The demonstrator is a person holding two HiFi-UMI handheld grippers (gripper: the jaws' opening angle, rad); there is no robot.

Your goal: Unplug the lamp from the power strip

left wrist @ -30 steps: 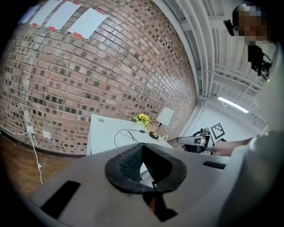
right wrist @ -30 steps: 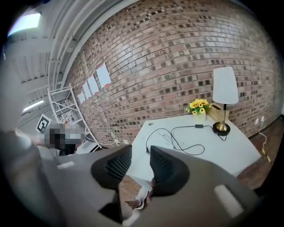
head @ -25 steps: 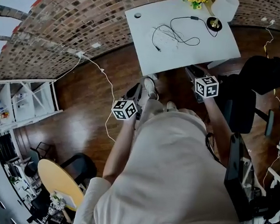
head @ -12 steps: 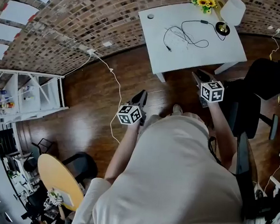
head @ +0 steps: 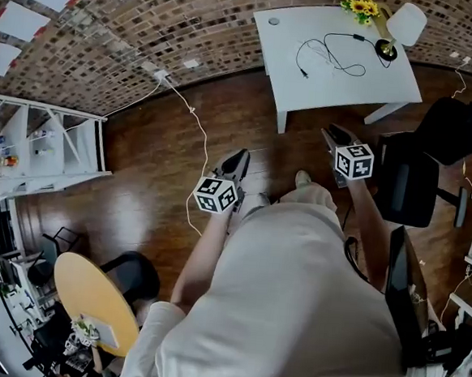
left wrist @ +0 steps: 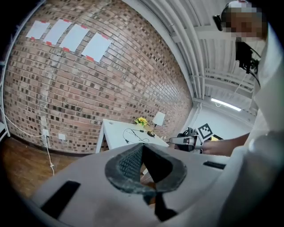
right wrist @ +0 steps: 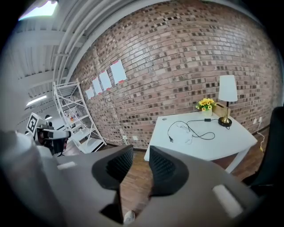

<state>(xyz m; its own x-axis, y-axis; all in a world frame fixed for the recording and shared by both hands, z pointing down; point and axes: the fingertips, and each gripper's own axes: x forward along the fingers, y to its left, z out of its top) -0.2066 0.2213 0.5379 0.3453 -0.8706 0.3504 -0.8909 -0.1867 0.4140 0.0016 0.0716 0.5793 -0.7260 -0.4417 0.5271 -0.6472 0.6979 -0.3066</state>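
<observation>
Lamp (head: 405, 24) isn't being touched: both tongs are hanging low in front of the body, well apart from it. Left gripper (left wrist: 142, 147) is sitting clenched tip to tip on nothing. Right gripper (right wrist: 141, 151) is standing released with nothing between the pads, and its jaws are closing. Both are pointing toward the white table (head: 325, 93) at 12 to 1 o'clock, probably just parked while the person is standing back. Lamp is standing at the table's 1 o'clock corner beside the yellow flowers (head: 362, 5). Its black cord (head: 358, 37) is trailing toward 9 o'clock, with the plug end (head: 298, 72) lying loose on the top, so it's looking already unplugged. No power strip is showing on the table. A white cable (head: 193, 111) is running along the floor from the wall at 11 o'clock.
</observation>
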